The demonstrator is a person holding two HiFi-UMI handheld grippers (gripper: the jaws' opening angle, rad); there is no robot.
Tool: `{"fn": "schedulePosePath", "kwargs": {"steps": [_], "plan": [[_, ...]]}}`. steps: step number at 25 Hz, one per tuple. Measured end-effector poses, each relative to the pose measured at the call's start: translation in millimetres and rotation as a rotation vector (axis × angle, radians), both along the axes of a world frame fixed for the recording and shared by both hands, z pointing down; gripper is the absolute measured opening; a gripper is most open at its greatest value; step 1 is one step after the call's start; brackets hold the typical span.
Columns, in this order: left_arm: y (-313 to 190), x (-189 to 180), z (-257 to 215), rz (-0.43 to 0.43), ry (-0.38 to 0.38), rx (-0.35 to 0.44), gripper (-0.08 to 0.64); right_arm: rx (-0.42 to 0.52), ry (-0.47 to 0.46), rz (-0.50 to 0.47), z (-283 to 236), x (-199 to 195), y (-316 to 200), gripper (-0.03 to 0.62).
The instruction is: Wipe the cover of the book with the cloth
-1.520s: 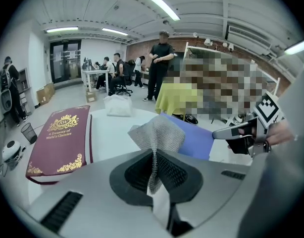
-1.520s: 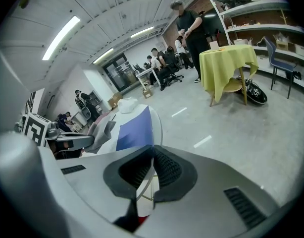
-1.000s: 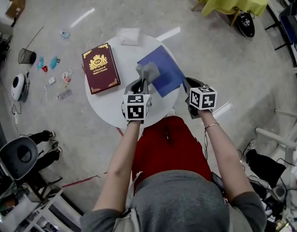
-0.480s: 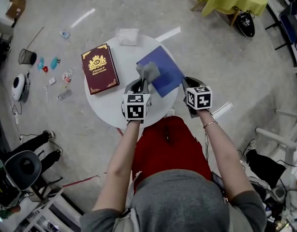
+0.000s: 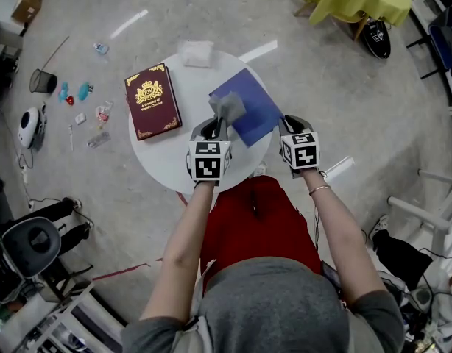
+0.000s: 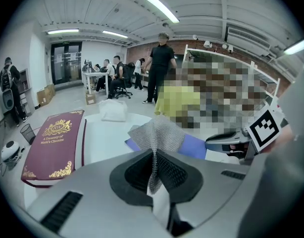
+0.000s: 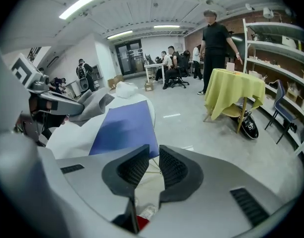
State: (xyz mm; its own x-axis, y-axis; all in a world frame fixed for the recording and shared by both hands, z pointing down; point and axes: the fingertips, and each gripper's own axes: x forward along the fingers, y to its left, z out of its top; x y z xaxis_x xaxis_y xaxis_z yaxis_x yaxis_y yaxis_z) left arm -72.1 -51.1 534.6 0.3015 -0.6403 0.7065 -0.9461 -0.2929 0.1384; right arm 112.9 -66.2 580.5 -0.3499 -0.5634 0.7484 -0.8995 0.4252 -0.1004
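My left gripper (image 5: 213,127) is shut on a grey mesh cloth (image 6: 157,135), which sticks up between its jaws over the near-left edge of a blue book (image 5: 249,103). The blue book lies flat on the right side of a round white table (image 5: 163,160). A maroon book with gold print (image 5: 151,101) lies on the table's left side. My right gripper (image 5: 291,123) hovers at the table's right rim, beside the blue book (image 7: 125,128). Its jaws are opening, a narrow gap shows, and nothing is between them.
A folded white cloth (image 5: 195,54) sits at the table's far edge. A yellow-draped table (image 7: 231,90) and a standing person (image 7: 215,38) are beyond on the right. Small litter and a wire bin (image 5: 42,84) lie on the floor at left.
My right gripper has shifted a little left, closer to the table's rim and the blue book. The left gripper and cloth have stayed put.
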Motion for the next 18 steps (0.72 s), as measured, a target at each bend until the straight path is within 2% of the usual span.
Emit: {"fn": "schedulePosePath", "kwargs": {"steps": [7, 18], "plan": [[0, 0, -1, -0.005, -0.004, 0.002, 0.025, 0.060, 0.079, -0.047, -5, 0, 0, 0.054], [-2, 4, -3, -0.010, -0.004, 0.016, 0.025, 0.104, 0.096, -0.033, -15, 14, -4, 0.054]]}}
